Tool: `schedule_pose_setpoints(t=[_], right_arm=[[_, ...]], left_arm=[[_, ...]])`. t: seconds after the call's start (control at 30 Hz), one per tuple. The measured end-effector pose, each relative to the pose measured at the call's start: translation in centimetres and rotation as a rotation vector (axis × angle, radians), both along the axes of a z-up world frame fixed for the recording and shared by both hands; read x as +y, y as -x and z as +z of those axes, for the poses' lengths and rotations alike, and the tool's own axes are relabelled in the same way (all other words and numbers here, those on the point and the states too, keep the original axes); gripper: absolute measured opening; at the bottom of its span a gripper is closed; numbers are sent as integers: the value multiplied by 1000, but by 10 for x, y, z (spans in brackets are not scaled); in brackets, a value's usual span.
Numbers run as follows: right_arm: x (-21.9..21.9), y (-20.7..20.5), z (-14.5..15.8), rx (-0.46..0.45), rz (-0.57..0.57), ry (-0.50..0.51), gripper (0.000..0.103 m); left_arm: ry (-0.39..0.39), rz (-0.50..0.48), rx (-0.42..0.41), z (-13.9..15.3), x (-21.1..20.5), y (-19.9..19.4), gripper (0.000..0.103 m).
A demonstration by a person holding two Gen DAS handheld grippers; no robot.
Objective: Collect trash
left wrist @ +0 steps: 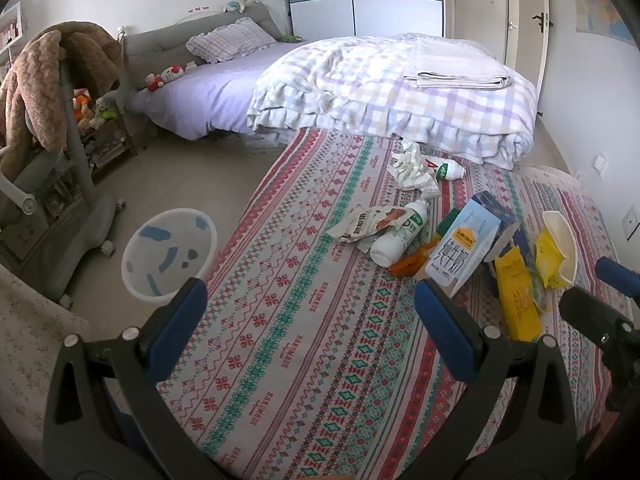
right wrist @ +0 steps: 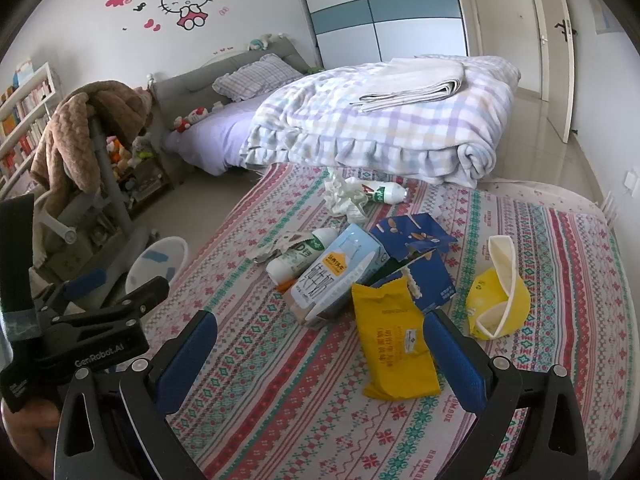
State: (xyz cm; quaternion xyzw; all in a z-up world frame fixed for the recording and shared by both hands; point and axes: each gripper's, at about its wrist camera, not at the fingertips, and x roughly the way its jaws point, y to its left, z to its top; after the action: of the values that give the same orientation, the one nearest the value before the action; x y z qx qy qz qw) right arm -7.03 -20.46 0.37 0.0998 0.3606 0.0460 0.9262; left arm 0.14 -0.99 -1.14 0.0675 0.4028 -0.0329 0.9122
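Nearest the bed's front edge, both tongs hang spread and empty: the left tongs (left wrist: pixel 310 312) over bare patterned bedspread (left wrist: pixel 280 360), the right tongs (right wrist: pixel 320 344) with one pad just beside a yellow snack wrapper (right wrist: pixel 394 344). Nothing is gripped yet, so I judge the collecting to be at its start, with the approach to a first piece in hand.

Behind the wrapper lies the main heap, towards the bed's middle: a pale blue milk carton (right wrist: pixel 332 268), a torn dark blue box (right wrist: pixel 420 256), a white bottle (right wrist: pixel 300 258) and a crushed yellow cup (right wrist: pixel 500 296) off to the right side. Farther back, crumpled tissue (right wrist: pixel 346 196) and a second bottle (right wrist: pixel 386 194) lie against the folded quilt (right wrist: pixel 400 128).

Off the bed's left edge, a white bin (left wrist: pixel 170 254) stands on the floor.

The next move likely calls for lowering the right tongs around the flat wrapper, pinching an edge, then carrying it across to the bin.
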Motion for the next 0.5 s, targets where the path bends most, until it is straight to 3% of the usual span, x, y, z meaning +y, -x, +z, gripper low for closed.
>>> schedule_pose_setpoints(t=[0.07, 0.17, 0.23, 0.33, 0.4, 0.5], right_arm=[[0, 0, -1, 7, -5, 6, 103], [-2, -2, -2, 26, -16, 10, 103], [-6, -3, -3, 56, -39, 30, 103], [-28, -4, -3, 107, -130, 22, 103], [-52, -2, -4, 158, -213, -15, 103], [-77, 0, -9, 175, -304, -36, 103]], left_arm=[[-18, -4, 30, 0, 0, -1, 103], [-3, -12, -21, -1, 0, -2, 103], [23, -33, 12, -3, 1, -8, 103], [73, -65, 28, -6, 2, -17, 103], [46, -103, 12, -6, -5, -23, 103], [90, -179, 66, -9, -21, -33, 103]])
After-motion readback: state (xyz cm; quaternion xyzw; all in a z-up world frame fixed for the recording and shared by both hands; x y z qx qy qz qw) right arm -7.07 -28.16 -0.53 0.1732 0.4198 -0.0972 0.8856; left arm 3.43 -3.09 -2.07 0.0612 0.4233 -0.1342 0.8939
